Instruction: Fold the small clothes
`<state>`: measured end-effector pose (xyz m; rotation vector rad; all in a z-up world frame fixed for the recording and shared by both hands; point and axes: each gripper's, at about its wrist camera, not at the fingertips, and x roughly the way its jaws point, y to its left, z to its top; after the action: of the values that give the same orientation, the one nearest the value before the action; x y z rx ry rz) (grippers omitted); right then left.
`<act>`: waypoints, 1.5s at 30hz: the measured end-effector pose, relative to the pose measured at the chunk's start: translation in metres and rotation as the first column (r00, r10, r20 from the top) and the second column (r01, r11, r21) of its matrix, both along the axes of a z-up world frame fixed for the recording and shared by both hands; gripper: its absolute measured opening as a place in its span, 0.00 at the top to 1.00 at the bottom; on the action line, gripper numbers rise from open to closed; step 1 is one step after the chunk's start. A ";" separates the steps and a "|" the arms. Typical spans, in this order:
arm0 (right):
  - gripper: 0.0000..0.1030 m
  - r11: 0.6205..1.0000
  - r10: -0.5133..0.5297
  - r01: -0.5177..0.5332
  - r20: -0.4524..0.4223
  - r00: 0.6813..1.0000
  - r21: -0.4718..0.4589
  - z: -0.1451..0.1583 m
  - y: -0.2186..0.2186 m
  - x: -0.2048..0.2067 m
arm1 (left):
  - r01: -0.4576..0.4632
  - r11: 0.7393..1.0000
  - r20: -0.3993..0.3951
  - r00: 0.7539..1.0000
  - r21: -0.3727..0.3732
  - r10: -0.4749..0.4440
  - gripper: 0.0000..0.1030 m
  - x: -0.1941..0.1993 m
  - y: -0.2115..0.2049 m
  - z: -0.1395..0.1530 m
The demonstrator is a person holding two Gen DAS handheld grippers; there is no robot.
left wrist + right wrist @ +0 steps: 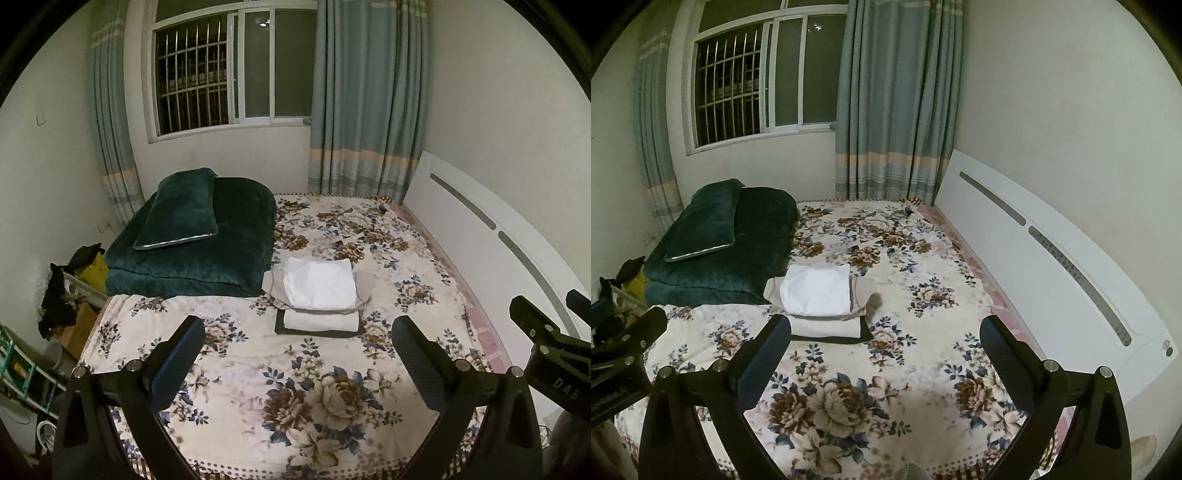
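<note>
My left gripper (297, 354) and right gripper (884, 352) hover over the floral bed (332, 398), fingers spread wide and gripping nothing. The folded clothes (319, 282) (white piece on top) sit stacked mid-bed, beside the green quilt (207, 254).

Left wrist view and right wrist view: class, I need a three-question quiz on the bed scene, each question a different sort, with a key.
1. True or false: the left gripper is shut on the white garment.
2. What lies on the green quilt? A) pillow B) book C) shoe
3. Fill in: the folded clothes lie in a ___ on the bedspread.

Key: 1 false, both it and the right gripper are open and hold nothing; 2 A; 3 stack.
</note>
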<state>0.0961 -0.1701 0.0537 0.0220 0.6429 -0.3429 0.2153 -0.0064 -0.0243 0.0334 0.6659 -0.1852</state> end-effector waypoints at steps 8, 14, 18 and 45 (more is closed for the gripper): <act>0.00 1.000 0.030 -0.030 0.002 1.000 0.002 0.000 0.000 0.003 | -0.049 0.999 0.009 0.999 -0.013 0.049 0.00 -0.005 0.007 0.004; 0.00 0.999 0.051 -0.051 0.004 0.999 0.000 0.003 -0.001 0.007 | -0.069 0.998 0.013 0.998 -0.013 0.069 0.00 -0.006 0.011 0.004; 0.00 0.998 0.056 -0.056 0.003 0.998 0.003 0.001 -0.002 0.008 | -0.069 0.998 0.014 0.998 -0.012 0.069 0.00 -0.006 0.012 0.005; 0.00 0.997 0.069 -0.069 0.004 0.998 0.018 0.002 0.004 0.011 | -0.055 0.998 0.025 0.998 -0.013 0.056 0.00 -0.011 0.006 0.012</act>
<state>0.1069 -0.1666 0.0553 0.0172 0.6415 -0.2703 0.2039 -0.0004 -0.0121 0.0057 0.6393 -0.1350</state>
